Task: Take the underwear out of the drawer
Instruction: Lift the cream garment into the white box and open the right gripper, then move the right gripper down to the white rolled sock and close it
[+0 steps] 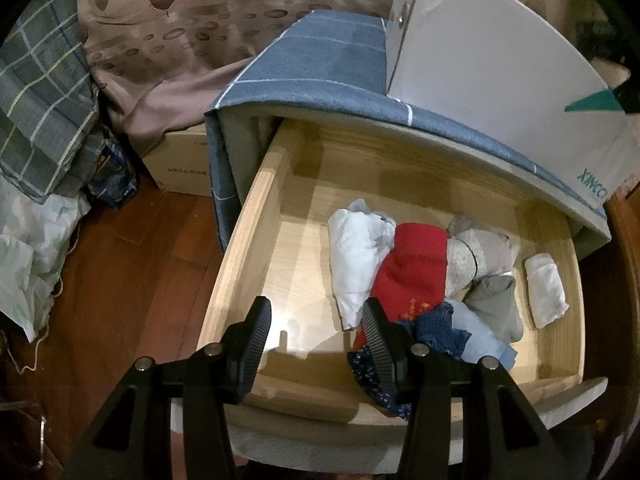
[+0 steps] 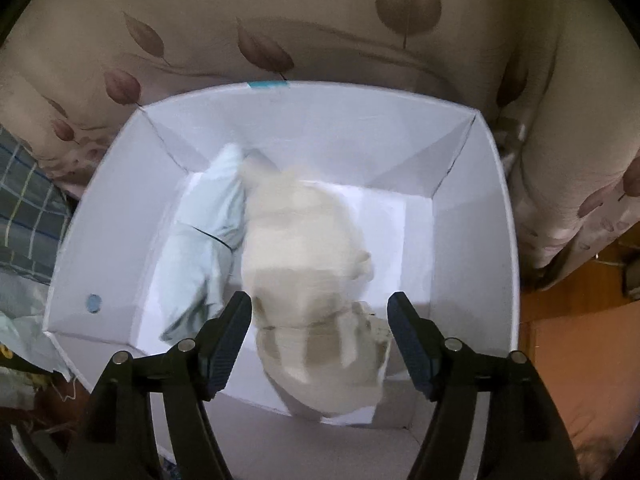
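The wooden drawer [image 1: 248, 232] stands pulled out, with folded underwear heaped at its right: a white piece [image 1: 356, 256], a red one [image 1: 416, 272], a beige-grey one [image 1: 476, 256], a grey one [image 1: 496, 304], a light blue one [image 1: 476, 336] and a white roll [image 1: 546, 290]. My left gripper [image 1: 316, 304] hangs open over the drawer's bare floor with nothing between its fingers; its right finger overlaps the red piece. My right gripper [image 2: 320, 298] is open above a white box [image 2: 320, 128]. A blurred cream garment [image 2: 308, 248] lies below the fingers, beside a pale blue one [image 2: 204, 248].
The white box [image 1: 500, 60] sits on the blue checked cover [image 1: 320, 64] above the drawer. A cardboard box [image 1: 180, 164], plaid cloth [image 1: 40, 92] and plastic bags [image 1: 28, 260] crowd the wooden floor [image 1: 120, 272] at the left. Leaf-patterned bedding [image 2: 280, 20] lies behind the box.
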